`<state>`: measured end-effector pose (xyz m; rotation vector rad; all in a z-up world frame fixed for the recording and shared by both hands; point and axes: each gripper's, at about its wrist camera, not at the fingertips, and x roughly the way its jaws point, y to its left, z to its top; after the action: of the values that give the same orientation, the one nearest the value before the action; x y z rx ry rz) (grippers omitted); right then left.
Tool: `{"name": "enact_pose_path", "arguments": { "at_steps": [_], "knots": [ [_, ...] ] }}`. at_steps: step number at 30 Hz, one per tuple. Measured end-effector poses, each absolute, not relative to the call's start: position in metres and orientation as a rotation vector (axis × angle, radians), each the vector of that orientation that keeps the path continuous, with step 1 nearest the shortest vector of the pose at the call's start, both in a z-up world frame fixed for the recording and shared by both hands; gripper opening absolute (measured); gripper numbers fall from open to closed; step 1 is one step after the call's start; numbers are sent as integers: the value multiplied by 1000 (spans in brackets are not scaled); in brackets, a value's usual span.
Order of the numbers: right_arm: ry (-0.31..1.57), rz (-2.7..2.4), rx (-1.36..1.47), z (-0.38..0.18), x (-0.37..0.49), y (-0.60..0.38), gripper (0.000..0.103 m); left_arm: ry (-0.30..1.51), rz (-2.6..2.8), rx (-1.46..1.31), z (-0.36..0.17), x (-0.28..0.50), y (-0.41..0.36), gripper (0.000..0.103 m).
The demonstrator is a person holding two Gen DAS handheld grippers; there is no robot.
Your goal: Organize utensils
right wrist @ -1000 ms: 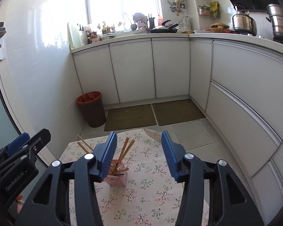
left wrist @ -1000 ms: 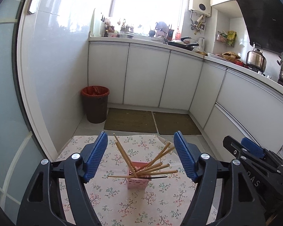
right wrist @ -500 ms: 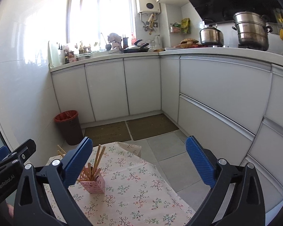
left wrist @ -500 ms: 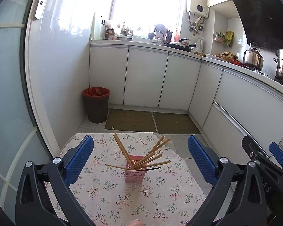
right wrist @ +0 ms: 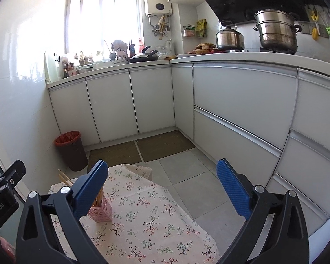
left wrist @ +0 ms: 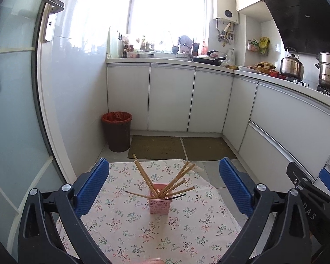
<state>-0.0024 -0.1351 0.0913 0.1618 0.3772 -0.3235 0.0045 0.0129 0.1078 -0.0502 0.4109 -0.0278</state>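
On the surface with the flowered white cloth [left wrist: 125,220] you have free room all around the small pink perforated plastic holder [left wrist: 158,204]. What stands in your way is the fan of wooden chopsticks [left wrist: 165,184] in it: they lean out to the left, to the right and upward, so a pass close over the holder meets their tips. One thin black stick [left wrist: 177,197] pokes out low to the right. The near part of the cloth is bare. Beyond the far edge the grey tiled floor [right wrist: 187,189] is open up to the white cabinets [right wrist: 242,118].
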Motion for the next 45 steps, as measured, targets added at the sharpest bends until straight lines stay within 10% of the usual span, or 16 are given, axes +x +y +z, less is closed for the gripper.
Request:
{"name": "enact_pose_path", "arguments": {
  "at_steps": [45],
  "knots": [
    [349,-305,170,112,-54,-138,96,397,36,-61,124,-42,13,96]
  ]
}}
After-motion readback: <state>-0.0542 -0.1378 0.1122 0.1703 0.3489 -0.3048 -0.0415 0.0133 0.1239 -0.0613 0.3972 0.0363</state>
